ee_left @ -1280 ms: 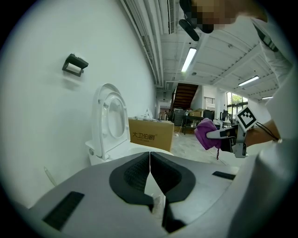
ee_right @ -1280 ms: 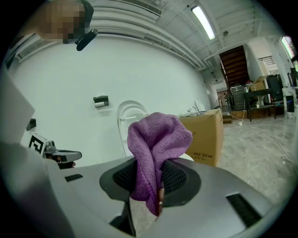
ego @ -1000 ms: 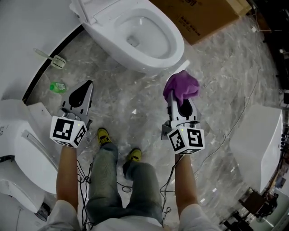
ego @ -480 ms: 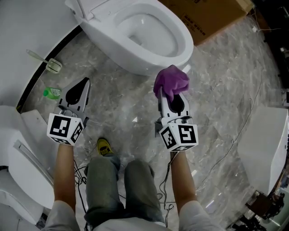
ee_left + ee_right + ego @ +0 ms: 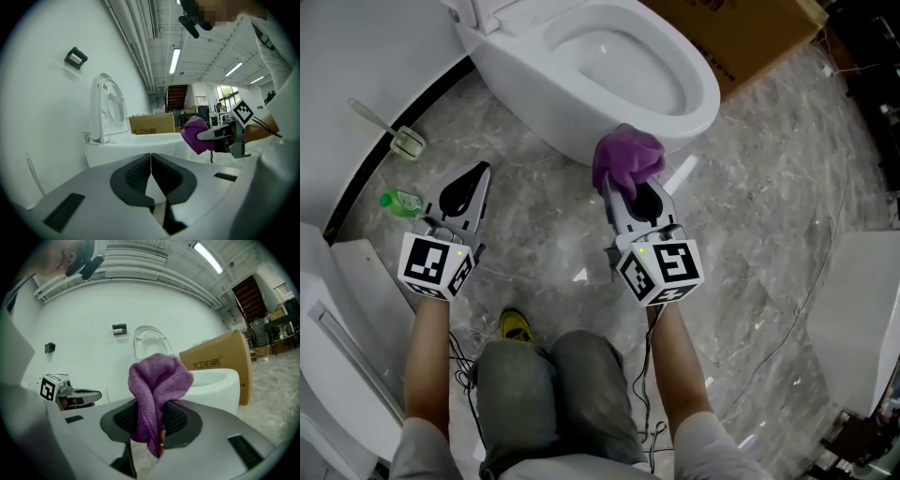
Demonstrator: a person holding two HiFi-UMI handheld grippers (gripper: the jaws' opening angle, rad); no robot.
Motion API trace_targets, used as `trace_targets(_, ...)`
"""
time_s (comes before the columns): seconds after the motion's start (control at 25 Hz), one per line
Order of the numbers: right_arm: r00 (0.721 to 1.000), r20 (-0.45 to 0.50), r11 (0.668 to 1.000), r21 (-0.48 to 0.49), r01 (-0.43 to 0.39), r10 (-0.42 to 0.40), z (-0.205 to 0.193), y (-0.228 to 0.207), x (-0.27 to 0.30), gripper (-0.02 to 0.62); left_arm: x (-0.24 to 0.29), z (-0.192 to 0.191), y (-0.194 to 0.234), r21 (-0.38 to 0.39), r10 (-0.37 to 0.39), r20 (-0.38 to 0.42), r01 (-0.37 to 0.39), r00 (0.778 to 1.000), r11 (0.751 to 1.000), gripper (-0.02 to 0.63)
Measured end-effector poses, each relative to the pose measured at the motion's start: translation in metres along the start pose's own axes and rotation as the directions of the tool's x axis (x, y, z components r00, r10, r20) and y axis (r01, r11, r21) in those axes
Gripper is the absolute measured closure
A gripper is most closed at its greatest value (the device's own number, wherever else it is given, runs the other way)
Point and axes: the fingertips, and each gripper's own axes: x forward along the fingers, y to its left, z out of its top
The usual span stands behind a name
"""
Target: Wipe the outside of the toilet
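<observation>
The white toilet [image 5: 534, 112] stands at the top of the head view, lid up, bowl open. My right gripper [image 5: 621, 187] is shut on a purple cloth [image 5: 626, 159], and the bunched cloth sits at the outer front wall of the bowl, just below the rim. In the right gripper view the cloth [image 5: 157, 390] stands up between the jaws, with the toilet [image 5: 213, 385] behind it. My left gripper [image 5: 474, 178] hovers over the floor left of the bowl, shut and holding nothing. From the left gripper view the toilet [image 5: 136, 145] and cloth [image 5: 197, 136] lie ahead.
A brown cardboard box [image 5: 750, 37] lies behind the toilet at upper right. A toilet brush [image 5: 394, 131] and a small green bottle [image 5: 401, 200] lie on the marble floor at left. Other white fixtures stand at lower left [image 5: 337, 356] and right [image 5: 862, 309]. Cables trail across the floor.
My right gripper has carried the purple cloth up and left, from open floor to the front of the toilet bowl. The view has closed in on the toilet. The left gripper has stayed shut.
</observation>
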Motion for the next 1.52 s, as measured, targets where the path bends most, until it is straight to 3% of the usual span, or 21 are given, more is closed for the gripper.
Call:
trace_targets(0.2, 0.998, 0.006, 0.998, 0.008, -0.058, 0.058, -0.027, 0.006, 0.029, 0.469, 0.017, -0.019, -0.007, 0.047, -0.037, 0.036, 0.035, 0.999, 0.998, 0.584)
trace_targets(0.36, 0.992, -0.024, 0.99, -0.064, -0.124, 0.123, -0.05, 0.017, 0.062, 0.469, 0.023, -0.034, -0.009, 0.071, -0.039, 0.043, 0.036, 0.998, 0.997, 0.584)
trace_targets(0.68, 0.984, -0.088, 0.981, -0.105, -0.163, 0.154, -0.078, 0.028, 0.107, 0.469, 0.025, -0.061, 0.0, 0.017, -0.011, 0.023, 0.01, 1.0, 1.0, 0.586)
trace_targets(0.92, 0.993, -0.071, 0.992, -0.086, -0.096, 0.09, -0.076, -0.007, 0.101, 0.469, 0.026, -0.067, -0.015, 0.039, -0.026, 0.017, 0.025, 1.0, 0.999, 0.586)
trace_targets(1.16, 0.999, -0.015, 0.999, 0.007, -0.036, 0.036, -0.064, -0.05, 0.067, 0.469, 0.034, -0.065, -0.031, 0.048, -0.033, 0.015, 0.032, 0.999, 0.998, 0.586)
trace_targets(1.52, 0.991, 0.017, 0.982, 0.136, 0.132, -0.135, -0.061, -0.159, 0.007, 0.471, 0.057, -0.067, -0.074, 0.065, -0.087, -0.009, 0.087, 0.996, 0.994, 0.586)
